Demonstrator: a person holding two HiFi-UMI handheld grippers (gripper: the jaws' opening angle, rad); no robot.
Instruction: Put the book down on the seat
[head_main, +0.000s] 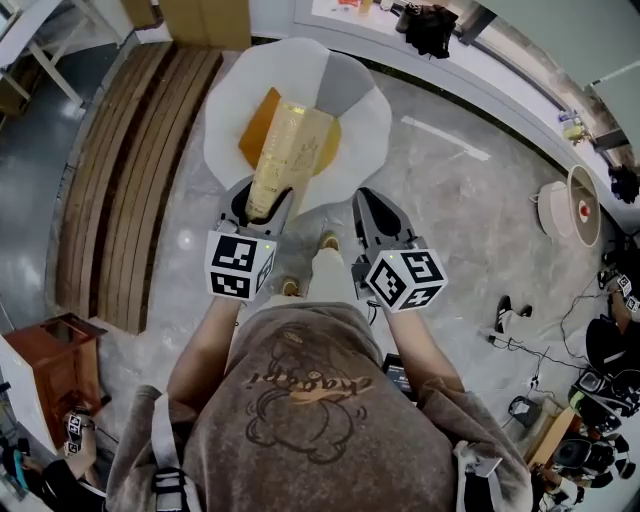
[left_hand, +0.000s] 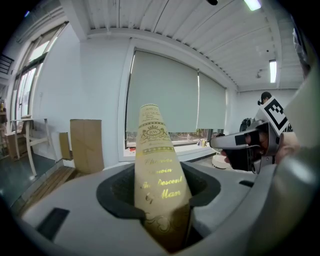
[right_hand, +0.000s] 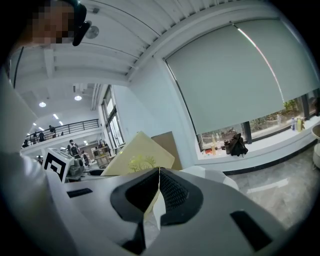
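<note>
**Holding the book above the seat**

We have the book (head_main: 283, 150) up in the air, and it is not down yet. It is a cream hardback with gold letters. It sticks out from our left gripper (head_main: 262, 205) toward the white chair (head_main: 365, 120). In the head view, its far end lies over the orange cushion (head_main: 256, 128) in the middle of the chair. We cannot tell how high above the cushion it is.

The left jaws are closed on the near end of the book, one on each cover, only as far apart as the book is thick. Our right gripper (head_main: 375, 210) is just beside it and does not touch the book. Its jaws meet at the tips, and we see nothing held in them.

We think the book is stiff and a bit heavy. Held by one end, it will want to tip down at the far end. The cover looks smooth, so it could slide in the jaws. It will not break, but a drop could dent a corner. A hold deep in the jaws, close to the spine, seems best. The cushion looks soft, so the book should land gently if we lay it flat.

The chair stands on a grey floor (head_main: 450, 200).
</note>
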